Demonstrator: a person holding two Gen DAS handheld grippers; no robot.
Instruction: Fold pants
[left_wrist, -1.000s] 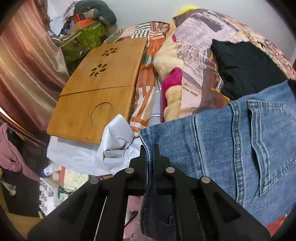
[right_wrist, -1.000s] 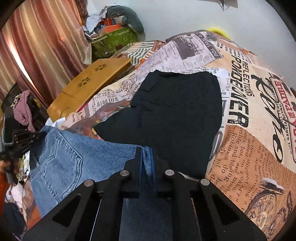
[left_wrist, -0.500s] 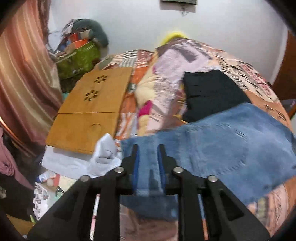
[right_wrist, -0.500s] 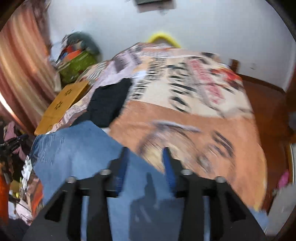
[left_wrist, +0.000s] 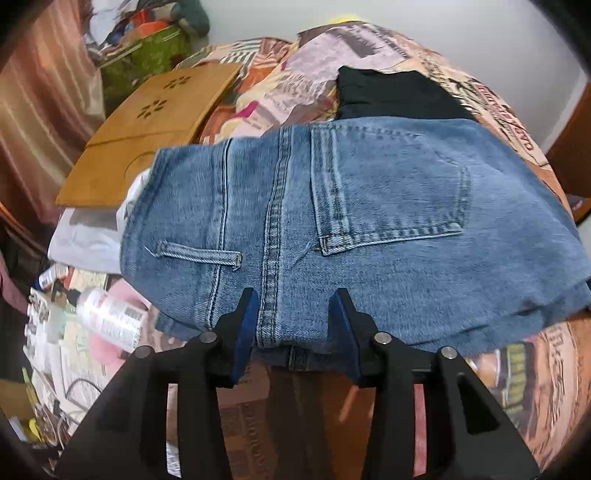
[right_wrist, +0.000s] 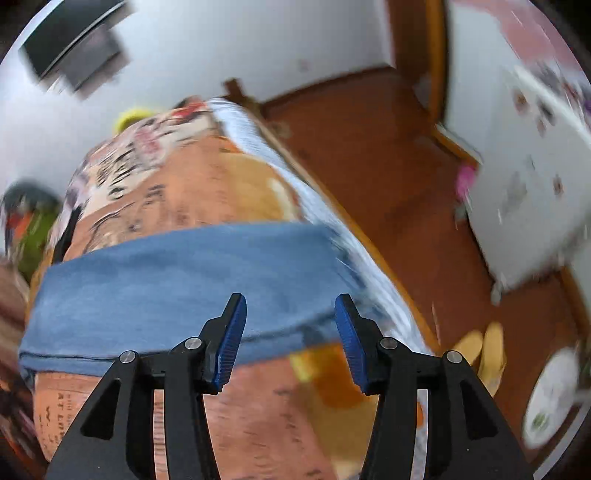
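1. The bed (left_wrist: 509, 122) is the biggest thing, with a cover full of newspaper pictures and big letters. In the right wrist view its long side edge (right_wrist: 332, 206) runs next to an orange-brown floor (right_wrist: 388, 155).
2. The blue jeans (left_wrist: 369, 206) lie flat across the bed, near its front edge. The back pocket (left_wrist: 391, 188) faces up, and one end reaches toward the bed's left edge. In the right wrist view the jeans (right_wrist: 177, 269) look like a folded blue band that reaches almost to the side edge, but that picture is blurry.
3. A wooden board (left_wrist: 147, 125) with flower-shaped holes lies by the bed's far left corner.
4. A black cloth (left_wrist: 388, 96) lies on the bed just behind the jeans.
5. The left claw (left_wrist: 293, 321) is partly wide and its jaws are opening. The thick middle seam of the jeans sits between the blue pads (left_wrist: 245, 332), but the pads are not pressing on it.
6. The right claw (right_wrist: 290, 336) is also partly wide and opening. It hangs over the front edge of the jeans and holds nothing.
7. A white bottle (left_wrist: 110, 317) lies down among small things past the bed's left edge.
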